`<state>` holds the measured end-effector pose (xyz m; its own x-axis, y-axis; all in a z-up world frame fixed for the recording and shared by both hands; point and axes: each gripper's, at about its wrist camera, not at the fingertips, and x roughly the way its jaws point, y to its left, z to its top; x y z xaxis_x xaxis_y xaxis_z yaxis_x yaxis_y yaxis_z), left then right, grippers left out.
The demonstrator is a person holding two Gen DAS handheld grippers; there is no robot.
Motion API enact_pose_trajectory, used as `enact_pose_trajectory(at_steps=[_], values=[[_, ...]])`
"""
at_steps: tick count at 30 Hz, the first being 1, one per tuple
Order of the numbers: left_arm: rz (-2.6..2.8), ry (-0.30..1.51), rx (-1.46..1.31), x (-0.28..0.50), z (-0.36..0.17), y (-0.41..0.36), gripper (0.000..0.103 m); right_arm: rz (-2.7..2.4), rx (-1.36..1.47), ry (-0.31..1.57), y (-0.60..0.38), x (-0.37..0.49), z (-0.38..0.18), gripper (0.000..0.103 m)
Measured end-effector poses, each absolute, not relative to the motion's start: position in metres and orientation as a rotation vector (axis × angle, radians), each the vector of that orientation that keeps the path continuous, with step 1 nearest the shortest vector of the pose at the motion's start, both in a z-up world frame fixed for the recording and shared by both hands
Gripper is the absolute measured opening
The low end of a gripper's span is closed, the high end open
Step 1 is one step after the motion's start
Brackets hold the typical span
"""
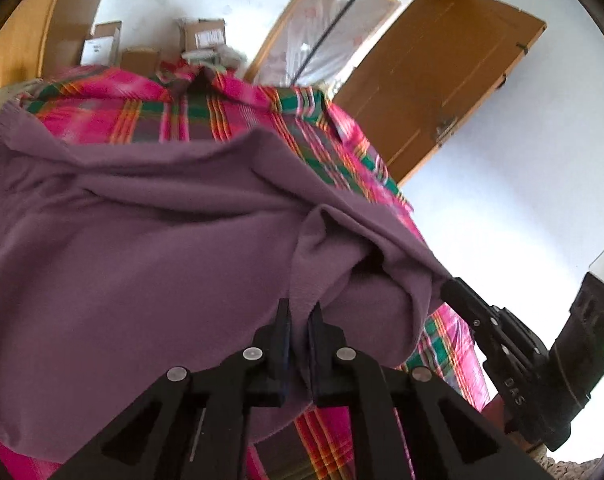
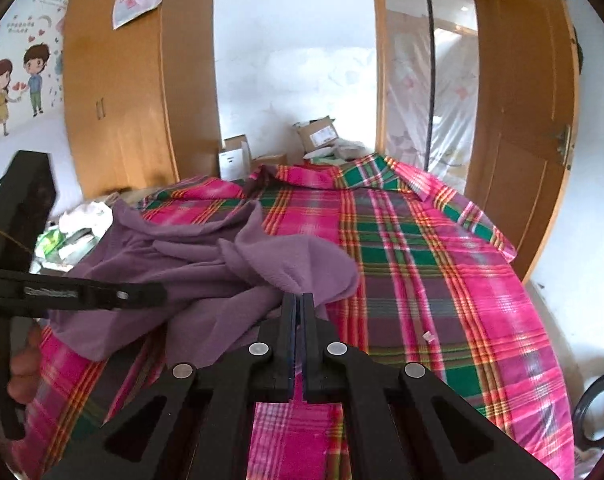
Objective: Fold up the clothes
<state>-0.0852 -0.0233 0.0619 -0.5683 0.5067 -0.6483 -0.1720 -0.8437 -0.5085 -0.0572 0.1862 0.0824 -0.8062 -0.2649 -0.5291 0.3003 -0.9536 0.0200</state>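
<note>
Purple garment lies bunched on the plaid bedspread, lifted at two edges; the left gripper pinches one fold between narrow jaws, the right gripper clamps another; cardboard boxes sit beyond the bedspread's far end, a wooden wardrobe behind them

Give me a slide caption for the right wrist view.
Both grippers, right and left, pinch a crumpled purple garment over a plaid bedspread.
</note>
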Motion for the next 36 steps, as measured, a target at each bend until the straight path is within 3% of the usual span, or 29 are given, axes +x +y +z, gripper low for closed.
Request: enact_pose_trajectory(at_steps=[8, 36], values=[[2.525, -0.609, -1.087, -0.084, 0.081, -0.057, 0.006, -2.773, 0.776, 0.095, 0.194, -0.08, 0.085, 0.002], [2.62, -0.678, -1.155, -0.076, 0.063, -0.103, 0.007, -2.913, 0.903, 0.23, 0.226, -0.219, 0.071, 0.002]])
